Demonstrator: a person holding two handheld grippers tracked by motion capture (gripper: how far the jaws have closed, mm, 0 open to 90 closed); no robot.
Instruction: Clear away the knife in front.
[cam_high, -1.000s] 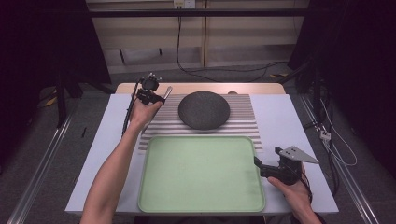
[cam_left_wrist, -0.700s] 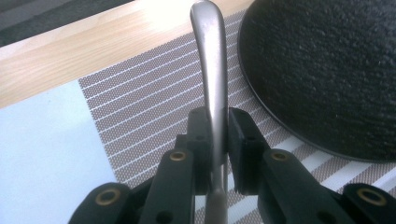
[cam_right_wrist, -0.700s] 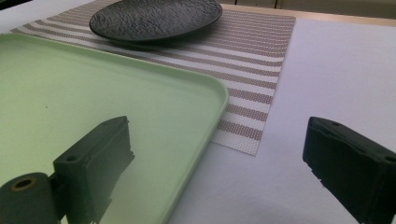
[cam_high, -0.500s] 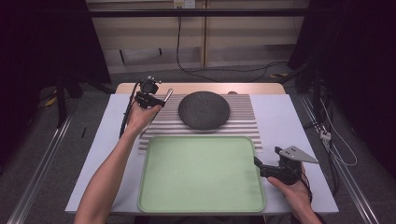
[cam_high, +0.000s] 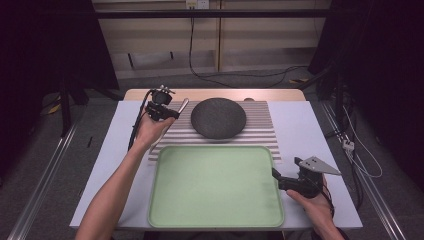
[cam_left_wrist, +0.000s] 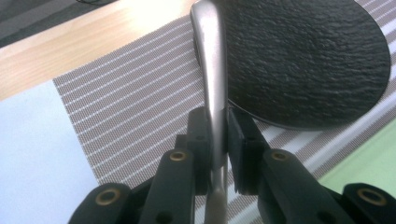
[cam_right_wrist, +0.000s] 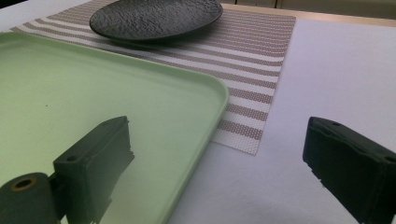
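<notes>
My left tongs are pinching a shiny metal handle, and I cannot see what kind of tool it is because the rest of it is hidden under the tongs. The two black pads press on the handle from both sides, and the handle sticks out past the tips. It points up and away from my left hand. Under the left tongs is a striped mat, grey with thin white lines. Just beside the handle, on its right, sits a round black plate with a bumpy top. The plate lies on the mat. My right tongs are spread wide and nothing is between them. One pad hangs over the corner of a light green tray, and the other pad hangs over the white table cover. The tray is bare on top. Its far edge lies over the near side of the striped mat. The black plate is well ahead of my right tongs, past the tray
</notes>
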